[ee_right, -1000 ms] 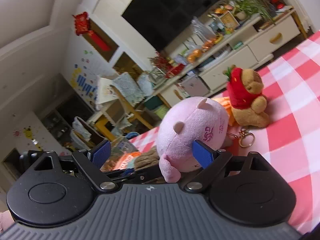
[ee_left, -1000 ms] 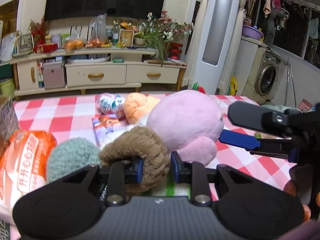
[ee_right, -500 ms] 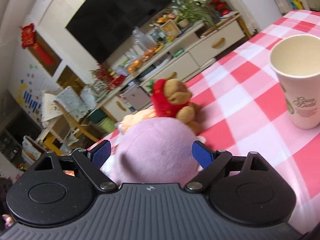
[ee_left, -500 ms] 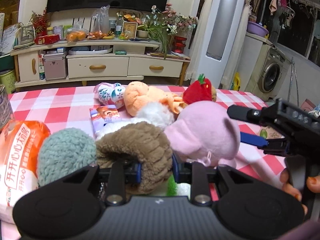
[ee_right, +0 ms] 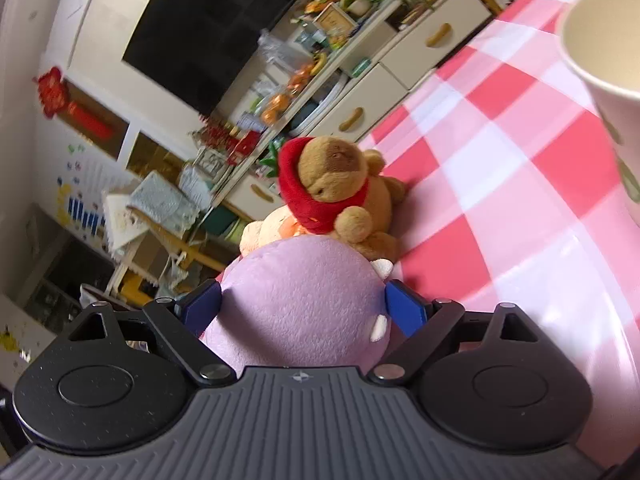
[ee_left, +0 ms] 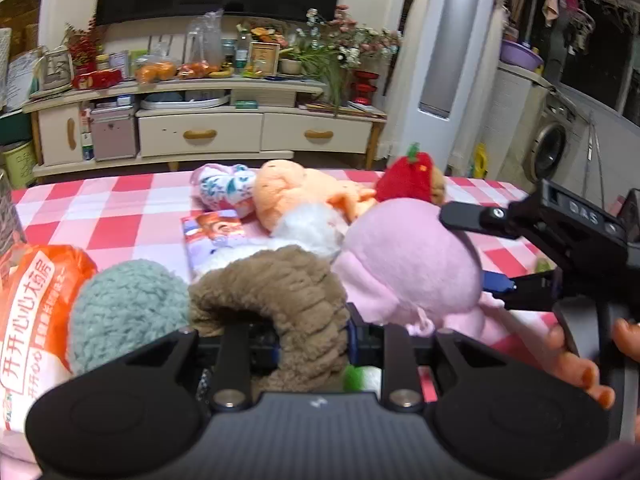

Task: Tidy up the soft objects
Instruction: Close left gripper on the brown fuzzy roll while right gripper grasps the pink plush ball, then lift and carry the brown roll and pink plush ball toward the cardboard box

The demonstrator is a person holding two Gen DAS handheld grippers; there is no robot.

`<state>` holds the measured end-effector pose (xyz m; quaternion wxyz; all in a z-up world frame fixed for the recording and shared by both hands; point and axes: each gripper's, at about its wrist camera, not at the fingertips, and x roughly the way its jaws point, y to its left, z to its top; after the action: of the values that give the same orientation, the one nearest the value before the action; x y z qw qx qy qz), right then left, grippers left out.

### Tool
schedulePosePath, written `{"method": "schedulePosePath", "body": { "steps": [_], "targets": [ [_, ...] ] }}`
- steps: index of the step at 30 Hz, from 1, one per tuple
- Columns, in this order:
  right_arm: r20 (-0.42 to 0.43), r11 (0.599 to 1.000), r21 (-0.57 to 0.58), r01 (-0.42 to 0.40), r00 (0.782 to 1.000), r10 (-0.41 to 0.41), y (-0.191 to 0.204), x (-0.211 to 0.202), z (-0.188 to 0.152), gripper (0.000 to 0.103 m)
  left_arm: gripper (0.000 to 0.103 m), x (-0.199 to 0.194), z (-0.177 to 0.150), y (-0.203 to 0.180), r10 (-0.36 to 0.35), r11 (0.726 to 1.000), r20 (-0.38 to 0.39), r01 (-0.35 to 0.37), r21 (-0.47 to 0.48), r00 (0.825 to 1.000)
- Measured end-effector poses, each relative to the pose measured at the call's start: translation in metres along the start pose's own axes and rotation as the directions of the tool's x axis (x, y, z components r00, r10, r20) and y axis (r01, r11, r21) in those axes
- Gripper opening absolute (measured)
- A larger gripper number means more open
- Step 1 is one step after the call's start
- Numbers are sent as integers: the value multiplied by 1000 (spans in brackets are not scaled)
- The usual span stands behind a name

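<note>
My left gripper is shut on a brown fluffy soft piece, low at the near edge of the checked table. A grey-green fluffy piece lies against its left side. To the right, my right gripper comes in from the side, shut on the pink plush. In the right wrist view both blue pads press the flanks of the pink plush, with the right gripper around it. A brown bear in a red strawberry hood sits just beyond it.
An orange plush and a floral white plush lie mid-table beside a small printed packet. An orange snack bag fills the near left. A paper cup stands at the right. Fingers of a hand show at lower right.
The right gripper has rolled and carried the pink plush down and to the right, close to the strawberry-hooded bear. The paper cup came into its view. The left gripper kept still on the brown piece.
</note>
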<state>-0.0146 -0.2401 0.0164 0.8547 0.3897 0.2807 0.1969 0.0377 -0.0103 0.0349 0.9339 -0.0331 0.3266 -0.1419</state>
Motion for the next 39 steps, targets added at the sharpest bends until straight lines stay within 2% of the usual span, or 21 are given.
{"method": "schedulePosePath", "body": {
  "steps": [5,9,14,19,22,26,39],
  "targets": [
    [-105,996,-41,-75,992,71,5,13,4,103,24,8,2,4,3,1000,-8,-3,9,1000],
    [-132,994,-66,-88,988,78,12,15,3,103,20,9,3,8,-19,1000,-18,19,6,1000],
    [-121,993,-94,-76,991,65,22,13,-3,103,12,5,1,6,-20,1000,-22,20,-2,1000],
    [-101,988,-105,-110,990,99,32,0,-8,103,9,-5,-3,13,-19,998,-23,17,-63,1000],
    [-101,988,-127,-91,992,79,43,-7,-17,103,8,-11,-5,15,-21,997,-23,19,-78,1000],
    [-90,987,-140,-83,993,71,58,-10,-27,103,8,-25,-6,21,-37,993,-8,36,-108,999],
    [-26,978,-186,-90,996,87,83,-29,-42,103,8,-71,2,36,-61,992,94,71,-101,994]
  ]
}}
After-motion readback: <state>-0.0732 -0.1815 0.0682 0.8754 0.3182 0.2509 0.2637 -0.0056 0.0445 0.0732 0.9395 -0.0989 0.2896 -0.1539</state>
